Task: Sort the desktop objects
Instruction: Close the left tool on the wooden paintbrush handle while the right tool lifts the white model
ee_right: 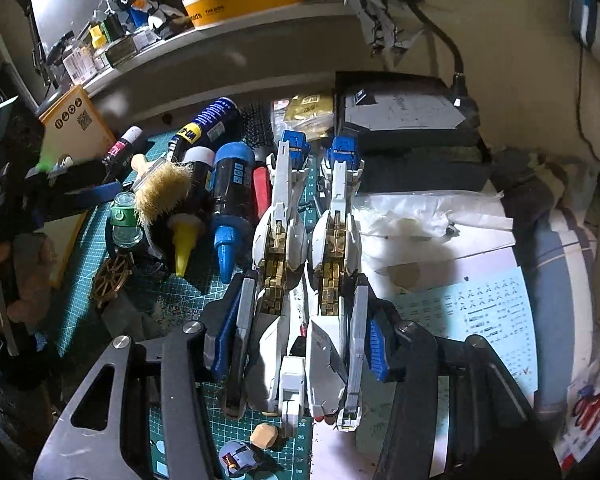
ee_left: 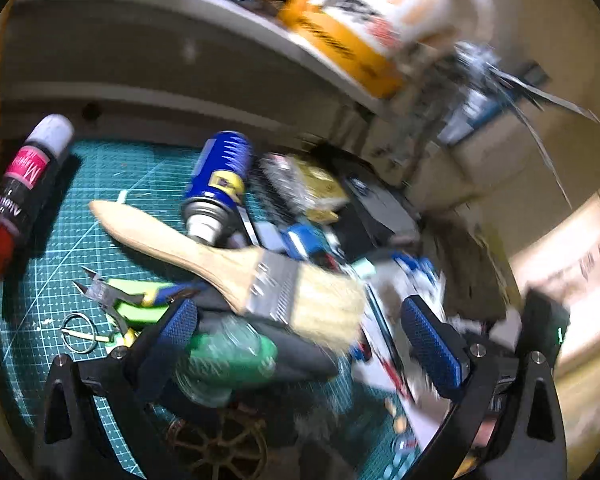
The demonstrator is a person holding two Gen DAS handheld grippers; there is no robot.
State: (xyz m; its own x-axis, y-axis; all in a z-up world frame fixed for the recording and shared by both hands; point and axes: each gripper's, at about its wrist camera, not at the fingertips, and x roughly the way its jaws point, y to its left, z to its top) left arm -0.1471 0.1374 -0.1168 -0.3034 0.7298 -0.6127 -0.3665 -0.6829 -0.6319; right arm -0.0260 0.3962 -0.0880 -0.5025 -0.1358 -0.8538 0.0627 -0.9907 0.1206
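My right gripper (ee_right: 300, 332) is shut on the white, gold and blue model robot legs (ee_right: 304, 240), which point away over the green cutting mat (ee_right: 188, 292). My left gripper (ee_left: 300, 332) is open above the mat (ee_left: 60, 248); a wooden paintbrush (ee_left: 236, 268) and a small green-capped clear jar (ee_left: 228, 356) lie between its fingers without being gripped. The left gripper also shows in the right wrist view (ee_right: 80, 196), beside the brush bristles (ee_right: 160, 192) and the jar (ee_right: 125, 220).
A WD-40 can (ee_left: 220, 184), a red-tipped black bottle (ee_left: 16, 208), green-handled nippers (ee_left: 124, 300) and a brass wheel (ee_left: 220, 448) lie on the mat. Blue-tipped (ee_right: 232, 208) and yellow-tipped (ee_right: 184, 240) bottles, a decal sheet (ee_right: 484, 312), a black box (ee_right: 404, 112) and a shelf (ee_right: 220, 40) surround it.
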